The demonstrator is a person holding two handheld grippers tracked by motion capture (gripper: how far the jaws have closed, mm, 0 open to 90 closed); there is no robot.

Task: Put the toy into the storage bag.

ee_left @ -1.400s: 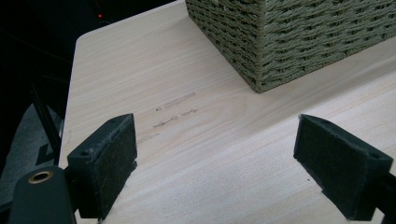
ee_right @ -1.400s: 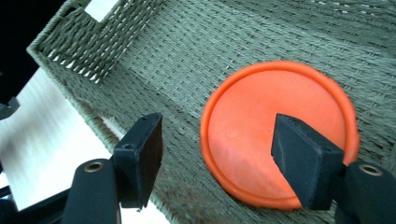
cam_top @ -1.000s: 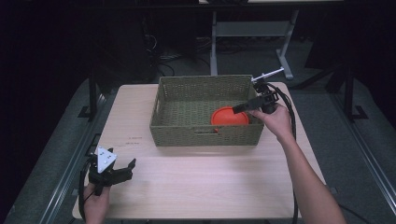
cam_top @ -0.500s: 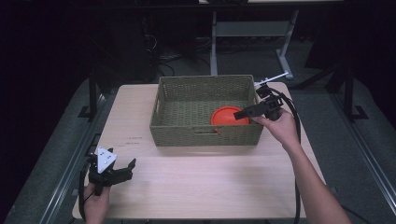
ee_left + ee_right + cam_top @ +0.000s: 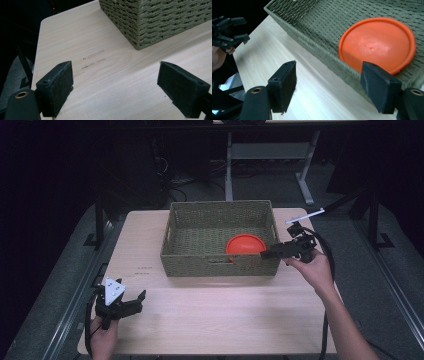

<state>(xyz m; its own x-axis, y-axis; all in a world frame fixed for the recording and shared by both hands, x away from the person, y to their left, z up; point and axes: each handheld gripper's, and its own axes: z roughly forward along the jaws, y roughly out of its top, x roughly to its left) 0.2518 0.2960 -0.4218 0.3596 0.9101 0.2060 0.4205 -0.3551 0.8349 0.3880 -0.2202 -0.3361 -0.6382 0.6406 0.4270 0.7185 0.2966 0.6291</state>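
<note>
At the near left corner of the table (image 5: 210, 320) the left gripper (image 5: 131, 303) rests in a hand (image 5: 104, 336) that is cut off by the bottom edge of the high view. Its jaws stand wide apart with nothing between them, bare wood showing past the two black pads (image 5: 58, 83) in its own view. A few faint dark marks (image 5: 93, 60) sit on the tabletop just ahead of those pads; they look like writing but are too smudged to read. Farther right stands the woven basket (image 5: 220, 265), and the left gripper view catches just one near corner of it, the rest running out of the frame. An orange disc (image 5: 245, 245) lies flat on the basket floor toward its right end, its near edge hidden behind the basket wall. Just outside the basket's right end the right gripper (image 5: 270, 253) is held above the table, jaws spread and empty, one on either side of the basket's rim in its own view. The basket rim there is blurred
</note>
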